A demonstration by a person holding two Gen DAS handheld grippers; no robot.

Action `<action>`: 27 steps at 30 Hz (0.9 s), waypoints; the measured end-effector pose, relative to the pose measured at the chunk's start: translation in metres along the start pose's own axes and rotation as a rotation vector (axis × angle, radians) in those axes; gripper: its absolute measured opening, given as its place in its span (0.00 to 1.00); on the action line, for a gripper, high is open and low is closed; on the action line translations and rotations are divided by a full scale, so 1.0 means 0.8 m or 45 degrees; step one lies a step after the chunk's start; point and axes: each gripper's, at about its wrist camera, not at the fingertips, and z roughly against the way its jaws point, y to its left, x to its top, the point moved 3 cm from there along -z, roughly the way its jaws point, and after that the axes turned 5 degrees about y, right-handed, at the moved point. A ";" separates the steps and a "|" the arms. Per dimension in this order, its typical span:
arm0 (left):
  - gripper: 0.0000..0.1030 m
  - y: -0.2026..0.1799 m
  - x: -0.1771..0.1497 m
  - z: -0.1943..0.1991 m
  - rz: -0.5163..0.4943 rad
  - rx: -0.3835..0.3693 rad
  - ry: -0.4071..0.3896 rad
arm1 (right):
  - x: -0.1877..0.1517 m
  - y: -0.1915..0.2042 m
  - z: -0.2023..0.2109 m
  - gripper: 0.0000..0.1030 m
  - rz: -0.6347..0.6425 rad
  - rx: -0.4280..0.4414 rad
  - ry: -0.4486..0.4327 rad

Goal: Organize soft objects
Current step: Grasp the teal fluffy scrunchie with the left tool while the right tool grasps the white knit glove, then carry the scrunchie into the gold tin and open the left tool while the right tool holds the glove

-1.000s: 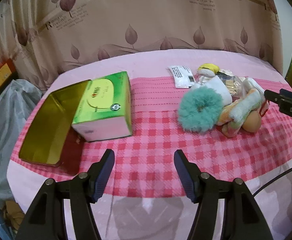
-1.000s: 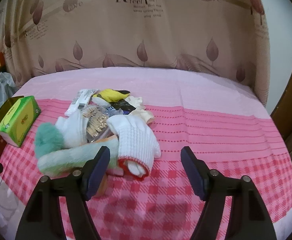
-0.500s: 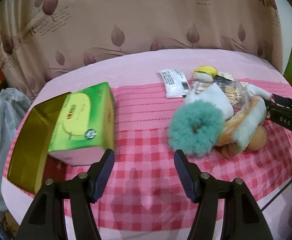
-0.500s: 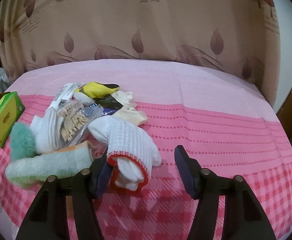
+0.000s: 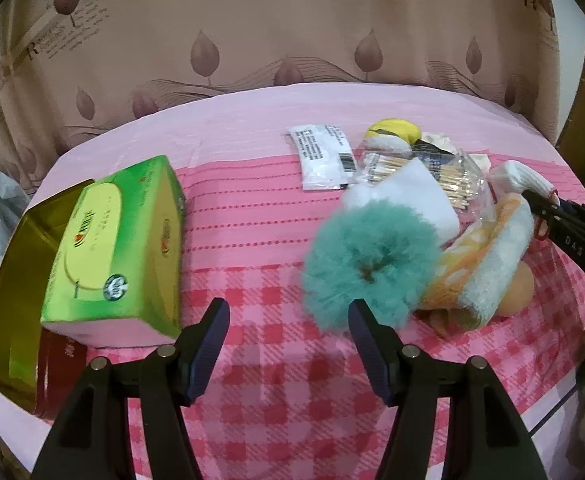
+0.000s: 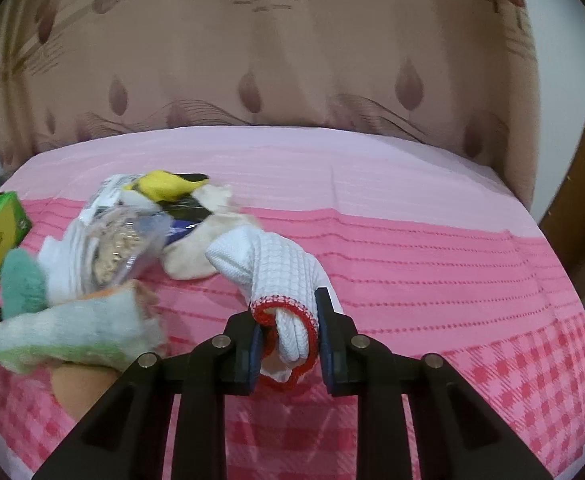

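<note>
Right gripper (image 6: 288,340), jaws just closing, now pinches the white glove (image 6: 276,264) by its red cuff beside the pile, so I'd lift slowly to avoid snagging neighbours.

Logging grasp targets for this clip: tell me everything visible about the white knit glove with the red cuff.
The white knit glove looks like ribbed cotton with a red-stitched cuff edge. It lies limp on the pink checked tablecloth, cuff end nearest the camera, its far end against a cream cloth in the pile. The right gripper has just been closing, and its pads now squeeze the bunched cuff. In the left wrist view only a part shows, behind an orange-and-white towel.
</note>
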 end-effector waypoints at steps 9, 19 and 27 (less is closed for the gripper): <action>0.62 -0.012 0.020 -0.019 -0.089 -0.050 0.017 | -0.001 -0.004 -0.005 0.20 -0.018 0.014 0.022; 0.43 -0.011 0.039 -0.041 -0.066 -0.148 0.051 | 0.000 -0.004 -0.008 0.20 -0.018 0.019 0.034; 0.15 -0.014 0.033 -0.027 -0.082 -0.195 0.038 | -0.001 -0.003 -0.010 0.20 -0.015 0.022 0.040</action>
